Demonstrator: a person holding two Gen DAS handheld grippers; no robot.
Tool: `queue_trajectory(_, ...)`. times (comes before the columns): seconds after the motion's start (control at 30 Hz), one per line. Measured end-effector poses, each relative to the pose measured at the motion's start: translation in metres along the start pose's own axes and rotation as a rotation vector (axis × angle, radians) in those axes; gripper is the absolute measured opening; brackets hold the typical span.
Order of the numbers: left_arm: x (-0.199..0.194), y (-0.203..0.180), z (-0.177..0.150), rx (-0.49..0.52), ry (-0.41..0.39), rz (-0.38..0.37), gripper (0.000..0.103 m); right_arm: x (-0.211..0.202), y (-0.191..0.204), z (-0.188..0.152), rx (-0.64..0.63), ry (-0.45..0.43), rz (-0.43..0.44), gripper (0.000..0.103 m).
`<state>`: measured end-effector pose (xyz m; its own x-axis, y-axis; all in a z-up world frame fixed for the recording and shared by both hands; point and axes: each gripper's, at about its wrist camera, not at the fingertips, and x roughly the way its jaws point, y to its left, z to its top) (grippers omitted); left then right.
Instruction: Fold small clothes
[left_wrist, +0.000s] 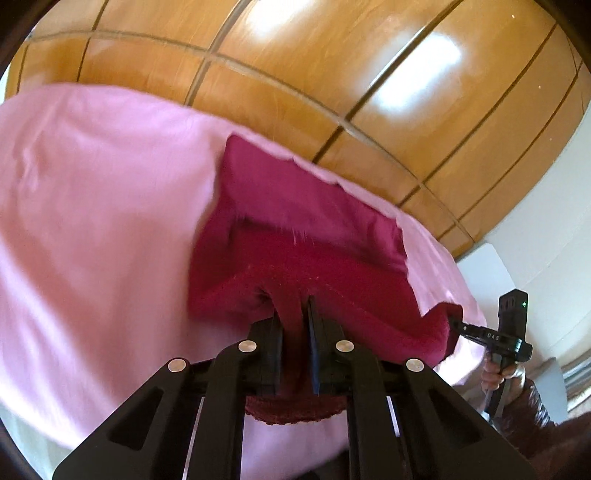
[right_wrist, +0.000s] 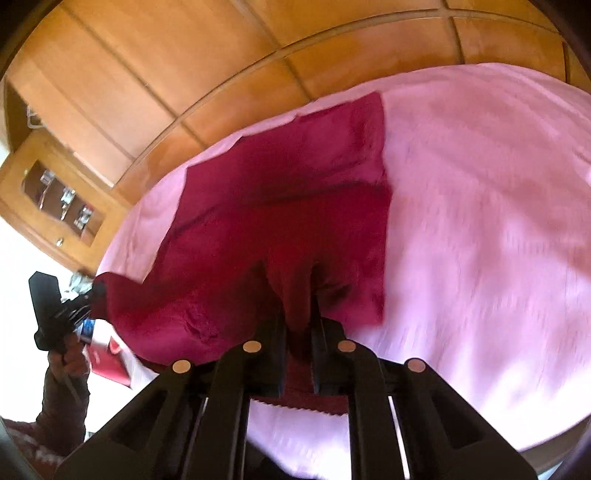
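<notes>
A dark red garment (left_wrist: 295, 229) lies partly lifted over a pink sheet (left_wrist: 92, 221). My left gripper (left_wrist: 295, 314) is shut on the garment's near hem, with red cloth pinched between its pads. In the left wrist view my right gripper (left_wrist: 456, 325) grips the same hem's far right corner. In the right wrist view my right gripper (right_wrist: 299, 314) is shut on the red garment (right_wrist: 295, 192), and my left gripper (right_wrist: 92, 295) holds the left corner, a hand (right_wrist: 68, 363) around its handle. The hem hangs stretched between both grippers above the pink sheet (right_wrist: 480, 221).
Glossy wooden wardrobe doors (left_wrist: 314, 74) stand behind the bed. A wooden cabinet with a glass pane (right_wrist: 55, 199) is at the left in the right wrist view. A white wall and white furniture (left_wrist: 487, 266) sit at the right.
</notes>
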<state>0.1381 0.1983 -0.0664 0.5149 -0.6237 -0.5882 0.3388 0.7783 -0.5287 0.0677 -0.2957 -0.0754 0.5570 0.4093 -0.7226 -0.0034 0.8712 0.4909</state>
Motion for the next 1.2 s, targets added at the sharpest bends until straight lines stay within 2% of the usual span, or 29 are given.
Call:
queue_trajectory(0.2, 0.053, 0.009, 0.057, -0.043, -0.011, 0.034, 0.010, 0.025, -0.025, 0.050, 0.065, -0.016, -0.027, 0.009)
queue_trajectory(0.23, 0.059, 0.013, 0.063, -0.066, -0.009, 0.048, 0.013, 0.030, -0.029, 0.059, 0.085, -0.019, -0.023, 0.013)
queue_trajectory(0.27, 0.068, 0.018, 0.070, -0.101, -0.004, 0.059, 0.024, 0.033, -0.034, 0.066, 0.104, -0.024, -0.022, 0.023)
queue_trajectory(0.3, 0.071, 0.022, 0.075, -0.122, -0.009, 0.060, 0.034, 0.034, -0.037, 0.072, 0.126, -0.035, -0.018, 0.039)
queue_trajectory(0.33, 0.071, 0.025, 0.079, -0.139, -0.027, 0.068, 0.055, 0.034, -0.035, 0.074, 0.137, -0.049, -0.012, 0.074)
queue_trajectory(0.37, 0.067, 0.030, 0.081, -0.164, -0.069, 0.080, 0.067, 0.027, -0.038, 0.078, 0.153, -0.087, -0.005, 0.085)
queue_trajectory(0.43, 0.058, 0.041, 0.082, -0.193, -0.110, 0.069, 0.068, 0.017, -0.039, 0.080, 0.156, -0.122, 0.013, 0.085)
queue_trajectory(0.57, 0.053, 0.058, 0.066, -0.189, -0.093, 0.131, 0.068, 0.002, -0.052, 0.060, 0.158, -0.113, -0.010, 0.088)
queue_trajectory(0.7, 0.056, 0.061, 0.033, -0.118, -0.020, 0.149, 0.068, 0.013, -0.054, 0.026, 0.140, -0.052, -0.058, 0.088)
queue_trajectory(0.8, 0.066, 0.052, 0.012, -0.047, 0.032, 0.156, 0.068, 0.025, -0.050, 0.014, 0.102, -0.025, -0.104, 0.085)
queue_trajectory(0.83, 0.070, 0.051, 0.009, -0.034, 0.042, 0.162, 0.062, 0.030, -0.047, 0.014, 0.092, -0.025, -0.118, 0.079)
queue_trajectory(0.87, 0.075, 0.049, 0.006, -0.024, 0.057, 0.164, 0.050, 0.033, -0.046, 0.014, 0.082, -0.028, -0.126, 0.071)
queue_trajectory(0.9, 0.078, 0.048, 0.005, -0.019, 0.066, 0.177, 0.046, 0.038, -0.043, 0.016, 0.067, -0.031, -0.143, 0.064)
queue_trajectory(0.97, 0.081, 0.045, 0.005, 0.000, 0.070, 0.215, 0.024, 0.048, -0.039, 0.019, 0.037, -0.017, -0.167, 0.036)
queue_trajectory(1.07, 0.074, 0.042, 0.002, 0.010, 0.060, 0.237, 0.018, 0.052, -0.028, 0.017, -0.029, 0.007, -0.196, 0.019)
queue_trajectory(1.2, 0.068, 0.033, -0.009, 0.061, 0.058, 0.275, 0.016, 0.042, -0.024, 0.010, -0.070, 0.001, -0.211, 0.013)
